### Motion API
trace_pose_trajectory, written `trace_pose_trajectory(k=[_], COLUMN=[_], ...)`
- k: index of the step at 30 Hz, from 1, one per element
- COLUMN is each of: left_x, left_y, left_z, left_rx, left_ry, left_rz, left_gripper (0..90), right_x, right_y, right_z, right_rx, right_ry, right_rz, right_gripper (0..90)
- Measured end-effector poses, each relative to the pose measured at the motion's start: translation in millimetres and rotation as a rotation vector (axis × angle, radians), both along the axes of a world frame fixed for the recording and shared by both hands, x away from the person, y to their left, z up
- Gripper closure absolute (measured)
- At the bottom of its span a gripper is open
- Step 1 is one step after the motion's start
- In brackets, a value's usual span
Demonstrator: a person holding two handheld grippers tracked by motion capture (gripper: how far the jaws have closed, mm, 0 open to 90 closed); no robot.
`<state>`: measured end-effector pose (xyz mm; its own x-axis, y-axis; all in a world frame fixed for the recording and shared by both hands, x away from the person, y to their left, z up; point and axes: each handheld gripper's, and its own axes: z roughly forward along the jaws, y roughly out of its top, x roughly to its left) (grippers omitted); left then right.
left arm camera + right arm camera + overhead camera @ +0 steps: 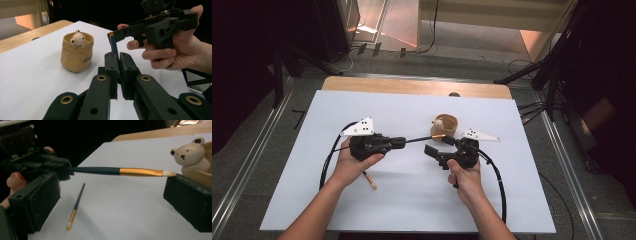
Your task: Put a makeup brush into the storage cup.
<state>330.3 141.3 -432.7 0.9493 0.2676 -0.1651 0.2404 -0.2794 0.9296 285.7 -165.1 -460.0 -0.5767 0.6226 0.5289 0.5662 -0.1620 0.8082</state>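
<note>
The left gripper (403, 142) has its jaws clamped together on the dark handle of a makeup brush (120, 171), gripping it near the rear end, as the left gripper view shows with the handle pinched between the two pads. The right gripper (428, 149) stands with its jaws wide apart; in the right gripper view the brush passes across the gap between them, and its pale tip lies at the top edge of one jaw, though whether it touches there cannot be told. The brush is held off the table, close to level, its long axis running from the left gripper across toward the right side of the table, gold ferrule and pale tip pointing at a tan ceramic pot (447, 124). That pot stands upright on the white mat (302, 165) just beyond the right gripper, with a small cream bear figure (77, 38) peering over its rim. A second brush (75, 207) of the same kind lies flat on the mat near the person's left hand (349, 167), well apart from the pot.
</note>
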Motion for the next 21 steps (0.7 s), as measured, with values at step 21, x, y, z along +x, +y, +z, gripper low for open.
trace_pose_trajectory(k=[21], left_x=[-2.9], left_y=[-2.5], left_z=[-4.2], left_rx=[-0.016], left_ry=[-0.017], left_rz=[0.03], left_gripper=[86.3], right_x=[-0.3], right_y=[3.1], right_z=[-12.1], right_rx=[0.261], right_ry=[0.176], right_rz=[-0.154], right_gripper=[14.4])
